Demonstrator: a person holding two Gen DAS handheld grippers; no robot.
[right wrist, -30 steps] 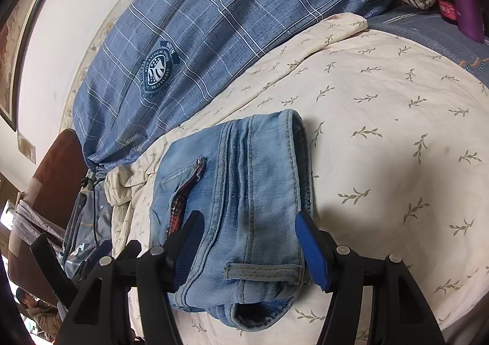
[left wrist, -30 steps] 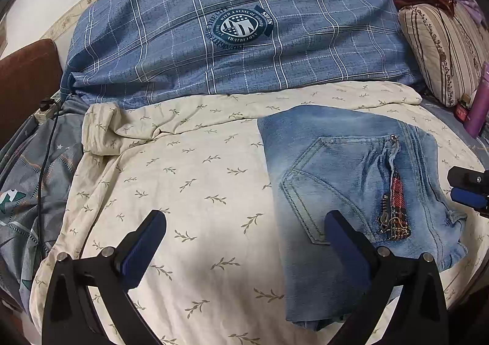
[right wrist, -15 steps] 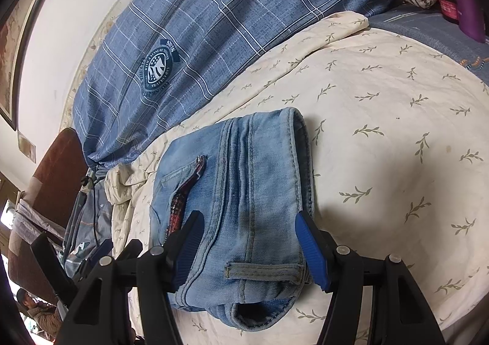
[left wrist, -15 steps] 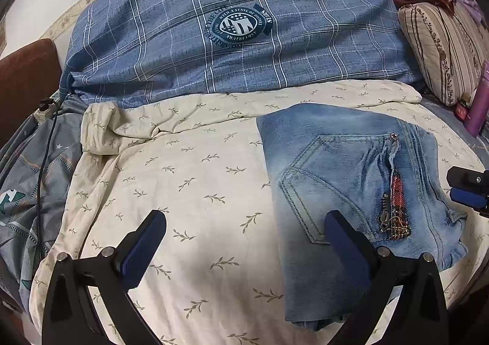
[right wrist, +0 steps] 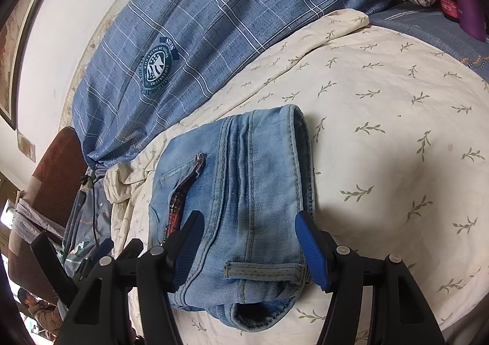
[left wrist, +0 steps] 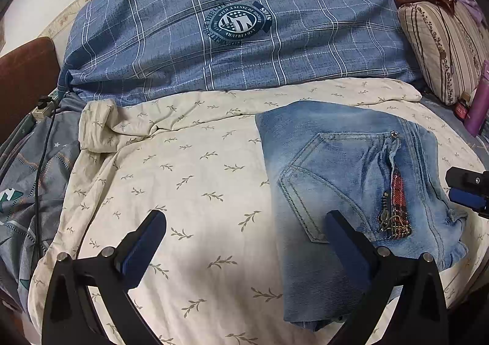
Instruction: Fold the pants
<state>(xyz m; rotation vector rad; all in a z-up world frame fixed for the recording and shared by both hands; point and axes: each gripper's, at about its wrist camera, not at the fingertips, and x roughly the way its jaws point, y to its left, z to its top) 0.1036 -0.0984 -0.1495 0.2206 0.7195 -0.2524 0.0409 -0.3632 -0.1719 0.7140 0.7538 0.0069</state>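
Denim pants [left wrist: 345, 180] lie folded, rectangular; left tongs [left wrist: 244, 241] and right tongs [right wrist: 247, 241] gape wide, gripping nothing.

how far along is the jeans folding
Mostly done: the jeans lie in a compact folded bundle on the cream sheet. Nothing is in hand: the left tool and right tool are both open above the bundle. Whether one more fold is planned, I cannot tell.
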